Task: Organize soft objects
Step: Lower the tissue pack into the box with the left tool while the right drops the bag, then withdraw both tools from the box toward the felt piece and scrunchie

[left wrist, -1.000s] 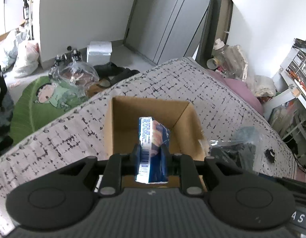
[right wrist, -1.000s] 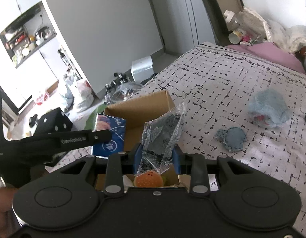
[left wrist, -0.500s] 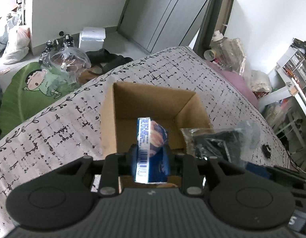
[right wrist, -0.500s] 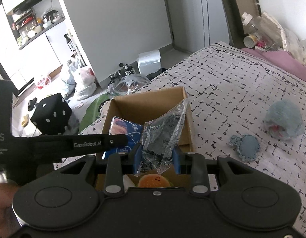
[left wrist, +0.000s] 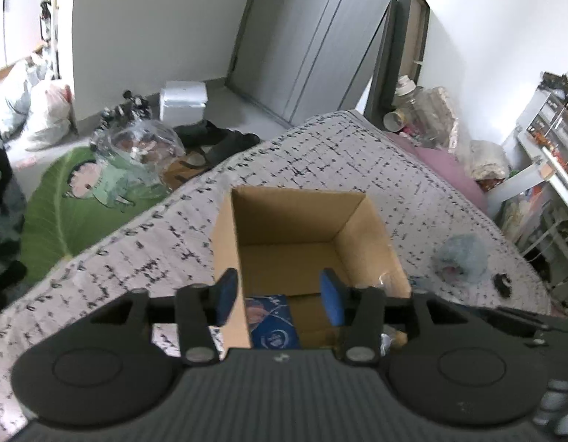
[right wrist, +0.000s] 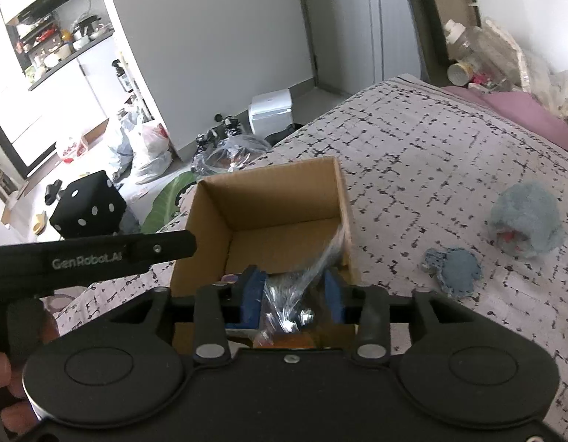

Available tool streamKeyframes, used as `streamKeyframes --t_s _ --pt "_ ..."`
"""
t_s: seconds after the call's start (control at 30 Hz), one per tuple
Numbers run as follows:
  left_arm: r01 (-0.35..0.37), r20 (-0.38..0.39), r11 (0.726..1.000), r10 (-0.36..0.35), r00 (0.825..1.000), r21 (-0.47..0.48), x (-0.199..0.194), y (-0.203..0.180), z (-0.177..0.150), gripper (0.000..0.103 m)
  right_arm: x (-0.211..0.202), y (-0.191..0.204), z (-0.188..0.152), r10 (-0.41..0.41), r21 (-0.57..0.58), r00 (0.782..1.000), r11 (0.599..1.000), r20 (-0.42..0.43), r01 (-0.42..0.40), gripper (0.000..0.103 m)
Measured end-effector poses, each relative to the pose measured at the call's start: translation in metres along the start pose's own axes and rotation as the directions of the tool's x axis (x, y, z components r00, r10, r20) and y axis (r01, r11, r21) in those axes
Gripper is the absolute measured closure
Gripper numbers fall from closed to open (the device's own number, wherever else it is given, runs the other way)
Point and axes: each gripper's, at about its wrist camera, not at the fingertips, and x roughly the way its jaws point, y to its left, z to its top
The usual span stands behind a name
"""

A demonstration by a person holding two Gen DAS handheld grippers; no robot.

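An open cardboard box (left wrist: pixel 225 235) sits on the patterned bed cover. My left gripper (left wrist: pixel 278 294) hangs over the box's near edge. Its jaws are opening and nothing is between them. A blue tissue pack (left wrist: pixel 273 326) lies on the box floor just below. In the right wrist view, my right gripper (right wrist: pixel 293 296) is over the same box (right wrist: pixel 265 173), its jaws opening. A clear plastic bag (right wrist: pixel 321 265) with dark contents hangs blurred and loose between the blue pads. An orange item (right wrist: pixel 295 340) shows underneath.
A fluffy blue-grey toy (right wrist: pixel 523 224) and a flat blue cloth piece (right wrist: pixel 455 270) lie on the bed right of the box. A small black object (left wrist: pixel 501 283) lies beyond. The left tool's black bar (right wrist: pixel 100 254) crosses at left, with a hand (right wrist: pixel 0 368) below it. Clutter covers the floor beyond the bed.
The left jaws spread and let go of the blue tissue pack, which dropped into the box. The right jaws widened and the plastic bag is sliding down between them.
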Motion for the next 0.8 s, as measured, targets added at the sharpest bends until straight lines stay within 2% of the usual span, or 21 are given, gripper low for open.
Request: streamKeyframes --t_s 0.13,0.23,0.37,0.4,0.53,0.6,0.67,0.73,0.8 --pt "-0.001 0.008 1.000 0.001 1.000 0.021 -0.005 -0.007 0.001 0.038 -0.011 -0.010 -0.002 -0.001 0.014 1.000 1.000 0.009 0.001 0.054" --pt "0.023 0.026 0.998 -0.025 0.999 0.059 -0.010 -0.016 0.002 0.033 -0.023 -0.021 -0.004 -0.002 0.032 1.000 0.999 0.021 0.001 0.047" --pt "0.006 0.027 0.991 -0.010 1.000 0.133 -0.013 -0.035 0.004 0.027 -0.036 -0.037 -0.008 -0.011 0.045 1.000 0.999 0.028 0.010 0.040" --pt "0.005 0.028 0.990 -0.009 1.000 0.143 -0.013 -0.039 0.003 0.027 -0.039 -0.041 -0.009 -0.014 0.047 0.999 0.999 0.033 0.013 0.039" --pt "0.016 0.015 0.985 -0.019 1.000 0.173 -0.016 -0.053 0.003 0.024 -0.052 -0.058 -0.013 -0.021 0.054 0.998 0.998 0.063 0.018 0.020" --pt "0.035 0.001 0.982 -0.035 0.999 0.184 -0.016 -0.061 0.003 0.023 -0.058 -0.067 -0.014 -0.026 0.060 0.997 0.998 0.072 0.021 0.015" --pt "0.043 -0.009 0.979 -0.042 0.999 0.201 -0.016 -0.068 0.002 0.021 -0.062 -0.077 -0.016 -0.033 0.073 0.997 0.997 0.074 0.028 0.004" --pt "0.039 -0.015 0.972 -0.036 0.999 0.231 -0.015 -0.078 0.001 0.020 -0.067 -0.088 -0.018 -0.040 0.093 0.996 0.995 0.079 0.032 0.000" --pt "0.046 -0.024 0.967 -0.041 0.999 0.249 -0.014 -0.087 -0.001 0.020 -0.070 -0.099 -0.020 -0.052 0.106 0.996 0.993 0.079 0.043 0.000"
